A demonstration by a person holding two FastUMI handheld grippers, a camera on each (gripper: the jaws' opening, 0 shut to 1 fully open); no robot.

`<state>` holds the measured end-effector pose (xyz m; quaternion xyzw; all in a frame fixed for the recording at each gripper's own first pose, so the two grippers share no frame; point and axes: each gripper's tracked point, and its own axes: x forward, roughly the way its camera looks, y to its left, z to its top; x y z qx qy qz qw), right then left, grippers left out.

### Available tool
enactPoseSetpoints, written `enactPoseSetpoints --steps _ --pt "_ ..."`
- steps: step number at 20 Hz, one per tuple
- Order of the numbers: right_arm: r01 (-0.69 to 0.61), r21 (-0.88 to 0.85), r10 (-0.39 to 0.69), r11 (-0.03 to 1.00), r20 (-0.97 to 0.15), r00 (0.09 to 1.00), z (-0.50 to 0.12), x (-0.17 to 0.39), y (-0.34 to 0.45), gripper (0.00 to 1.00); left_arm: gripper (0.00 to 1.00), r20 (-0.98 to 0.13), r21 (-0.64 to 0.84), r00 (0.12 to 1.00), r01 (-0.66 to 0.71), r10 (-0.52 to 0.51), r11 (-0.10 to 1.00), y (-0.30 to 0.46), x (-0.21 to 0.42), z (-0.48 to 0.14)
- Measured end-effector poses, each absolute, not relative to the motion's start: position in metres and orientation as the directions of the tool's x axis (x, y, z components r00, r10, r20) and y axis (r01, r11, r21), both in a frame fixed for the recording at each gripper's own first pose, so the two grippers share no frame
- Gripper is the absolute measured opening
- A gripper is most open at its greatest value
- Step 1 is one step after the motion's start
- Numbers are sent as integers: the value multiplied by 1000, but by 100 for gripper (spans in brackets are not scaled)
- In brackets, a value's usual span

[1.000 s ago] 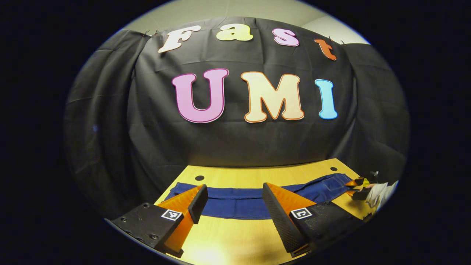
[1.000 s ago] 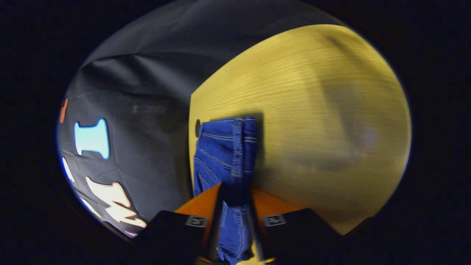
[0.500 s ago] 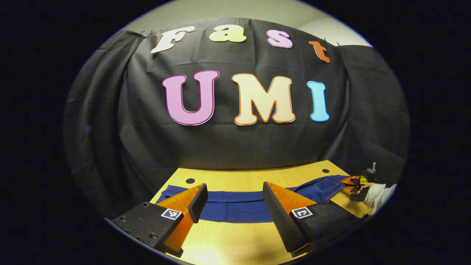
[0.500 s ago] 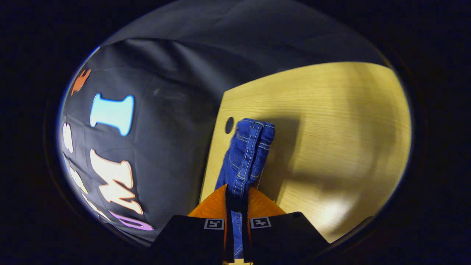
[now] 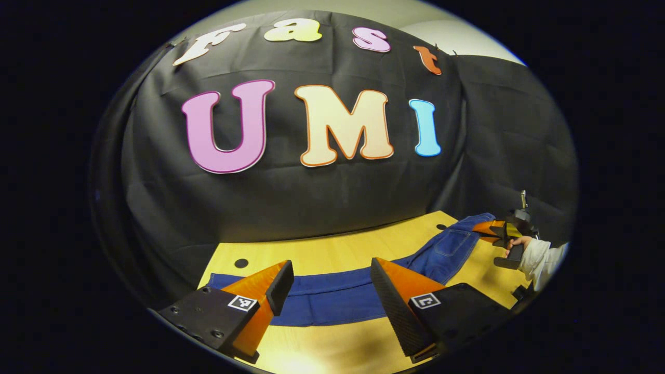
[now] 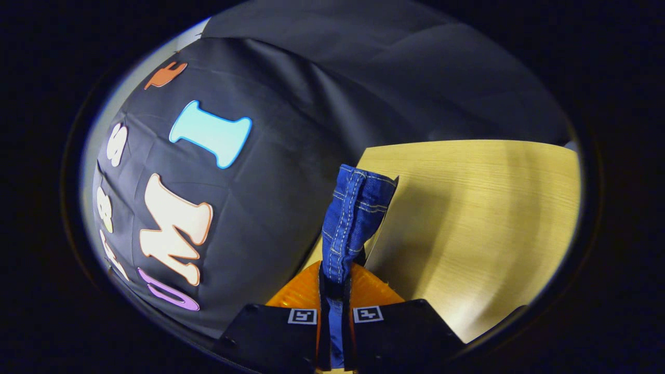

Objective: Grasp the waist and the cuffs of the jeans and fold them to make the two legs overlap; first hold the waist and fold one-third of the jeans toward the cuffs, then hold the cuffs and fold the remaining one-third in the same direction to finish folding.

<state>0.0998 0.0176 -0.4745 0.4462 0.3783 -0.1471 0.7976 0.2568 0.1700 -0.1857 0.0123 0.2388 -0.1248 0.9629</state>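
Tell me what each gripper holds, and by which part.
The right gripper is shut on the jeans at the waist end, lifted off the table. The left gripper is open, holding nothing.

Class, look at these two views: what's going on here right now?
A person is folding a pair of blue jeans on a wooden table with two handheld grippers. The right gripper is shut on the waist end, which is raised off the table. The left gripper hovers open above the legs, which lie flat along the table. A hand in a white sleeve holds the right gripper at the far end.
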Motion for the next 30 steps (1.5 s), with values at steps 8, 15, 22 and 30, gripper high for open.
enactPoseSetpoints --steps 8,15,22,30 --pt "438 640 154 631 -657 738 -410 125 92 11 93 -464 -130 835 266 -295 955 182 261 -196" --pt "350 642 209 682 -630 748 -383 125 149 11 92 -437 -172 850 241 -293 955 204 258 -192" --pt "232 672 325 703 -594 736 -373 121 257 11 93 -426 -202 880 135 -211 970 268 234 -188" --pt "160 655 397 739 -615 682 -395 84 349 11 93 -457 -222 884 -3 -101 975 353 201 -203"
